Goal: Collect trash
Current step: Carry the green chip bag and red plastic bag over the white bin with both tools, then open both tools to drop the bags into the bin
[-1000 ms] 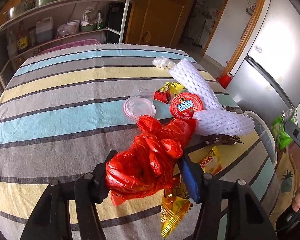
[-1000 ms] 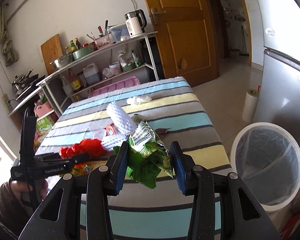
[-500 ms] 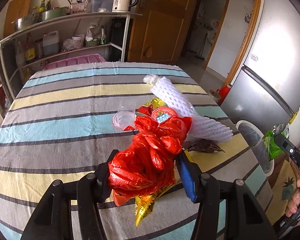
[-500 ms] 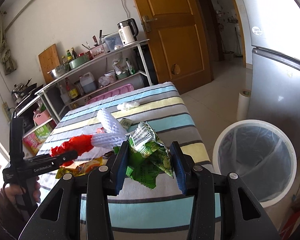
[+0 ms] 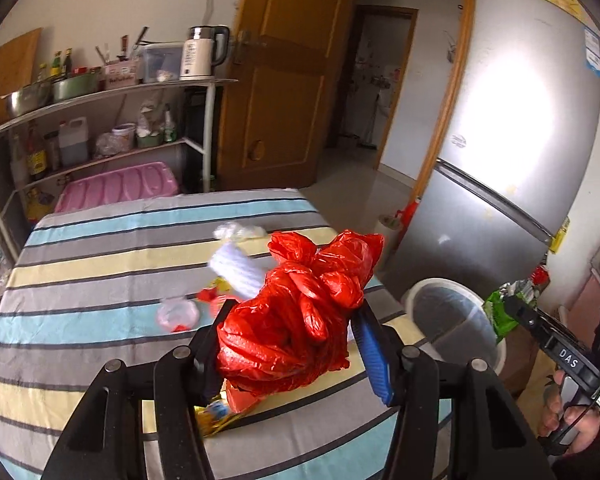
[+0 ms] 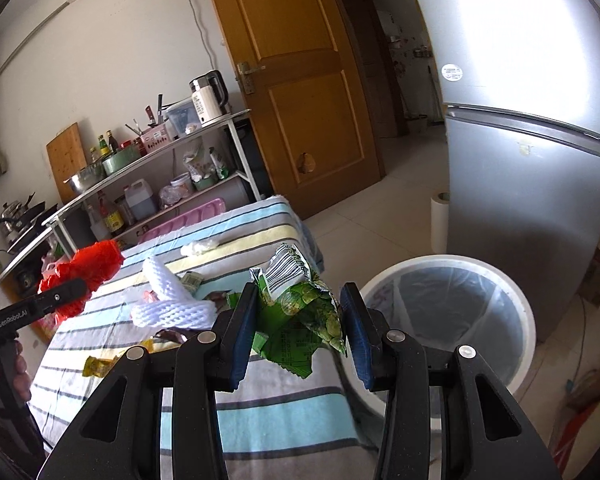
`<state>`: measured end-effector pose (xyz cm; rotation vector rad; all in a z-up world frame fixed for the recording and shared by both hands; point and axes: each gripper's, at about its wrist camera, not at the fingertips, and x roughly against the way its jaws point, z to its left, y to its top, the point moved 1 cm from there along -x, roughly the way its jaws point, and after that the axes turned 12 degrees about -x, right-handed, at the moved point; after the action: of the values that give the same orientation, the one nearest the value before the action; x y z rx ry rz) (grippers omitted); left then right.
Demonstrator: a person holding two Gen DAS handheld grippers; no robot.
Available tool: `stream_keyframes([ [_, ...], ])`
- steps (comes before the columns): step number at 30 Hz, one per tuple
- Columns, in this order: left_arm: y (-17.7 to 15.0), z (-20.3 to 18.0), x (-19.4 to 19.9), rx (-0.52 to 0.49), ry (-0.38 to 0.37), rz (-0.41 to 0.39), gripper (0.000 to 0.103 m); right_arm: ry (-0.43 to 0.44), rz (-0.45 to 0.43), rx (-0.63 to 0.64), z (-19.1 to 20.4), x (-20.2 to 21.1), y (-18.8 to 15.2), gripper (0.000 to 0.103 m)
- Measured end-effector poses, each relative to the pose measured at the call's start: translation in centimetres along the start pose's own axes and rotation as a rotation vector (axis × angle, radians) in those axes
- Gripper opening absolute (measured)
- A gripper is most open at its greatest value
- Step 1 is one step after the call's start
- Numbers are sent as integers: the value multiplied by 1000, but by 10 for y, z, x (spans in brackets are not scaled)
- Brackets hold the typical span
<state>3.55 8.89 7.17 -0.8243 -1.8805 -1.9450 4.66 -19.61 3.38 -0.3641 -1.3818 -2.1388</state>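
Note:
My left gripper (image 5: 288, 344) is shut on a crumpled red plastic bag (image 5: 300, 312), held up above the striped table (image 5: 80, 280). The same red bag (image 6: 88, 268) shows at the left of the right wrist view. My right gripper (image 6: 300, 328) is shut on a crumpled green snack wrapper (image 6: 300, 312), near the table's right edge and beside the white lined trash bin (image 6: 528, 320). In the left wrist view the bin (image 5: 412, 296) stands past the table's right side, with the green wrapper (image 5: 504, 308) beyond it.
On the table lie white foam fruit netting (image 6: 168, 304), a clear plastic lid (image 5: 178, 314), yellow and red candy wrappers (image 6: 96, 364) and a small white bag (image 6: 200, 246). A metal shelf rack (image 6: 148, 176), a wooden door (image 6: 300, 80) and a silver fridge (image 6: 532, 120) ring the area.
My left gripper rose off the table with the red bag and swung right toward the bin. My right gripper carried the green wrapper right, bringing the bin nearer.

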Motion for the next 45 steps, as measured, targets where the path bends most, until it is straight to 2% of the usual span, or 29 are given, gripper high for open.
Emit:
stream_keyframes([
  [6,27,-64,-45,-99,-164,12,57,-91,-36,-9,-33,15,18,43],
  [14,51,-129,-98,-173,-289,48,57,-214,-83,-31,-75,33,41,43],
  [21,41,-173,-145,-200,-372,146,57,-300,7,-51,-105,8,30,43],
  [27,28,-195,-177,-231,-381,231,57,-347,87,-67,-129,-18,18,43],
  [30,24,-198,-188,-232,-349,254,58,-367,117,-70,-139,-25,13,45],
  [33,21,-198,-193,-227,-362,267,60,-371,125,-81,-144,-25,10,55],
  [35,20,-197,-195,-222,-355,266,64,-371,126,-88,-147,-24,9,61],
  [40,19,-194,-189,-213,-345,249,64,-375,112,-86,-141,-20,10,62],
  [45,22,-180,-162,-214,-315,188,64,-353,77,-80,-129,-10,12,62],
])
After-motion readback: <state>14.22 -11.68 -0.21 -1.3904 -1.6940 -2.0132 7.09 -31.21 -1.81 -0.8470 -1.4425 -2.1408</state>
